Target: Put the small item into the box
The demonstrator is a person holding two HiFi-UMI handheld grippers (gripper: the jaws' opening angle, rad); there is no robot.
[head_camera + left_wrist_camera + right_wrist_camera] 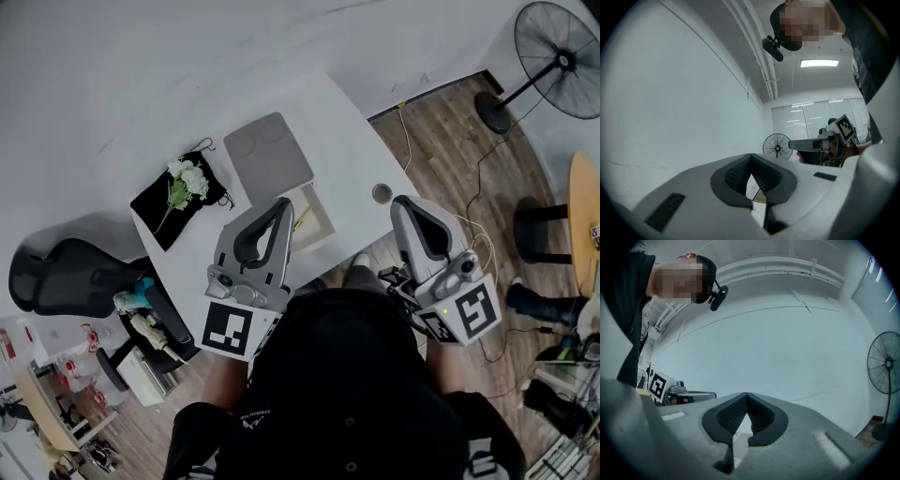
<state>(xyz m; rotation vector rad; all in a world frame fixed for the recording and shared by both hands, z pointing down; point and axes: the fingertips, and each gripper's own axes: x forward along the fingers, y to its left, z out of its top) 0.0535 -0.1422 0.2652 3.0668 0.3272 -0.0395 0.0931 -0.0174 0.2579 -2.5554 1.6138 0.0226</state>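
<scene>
On the white table (347,141) an open white box (322,217) lies near the front edge, partly hidden behind my left gripper (283,202); a thin yellowish thing lies inside it. Its grey lid (270,150) rests just beyond. A small round grey item (382,193) sits on the table to the box's right, just left of my right gripper (402,201). Both grippers are held close to the person's body and tilted upward. The left gripper (751,155) and right gripper (747,393) have their tips together with nothing between them.
A black cloth (159,211) with white flowers (187,178) lies at the table's left end. A black office chair (56,277) stands to the left. A floor fan (553,56), a cable (412,155) and a round wooden table (583,225) are on the right.
</scene>
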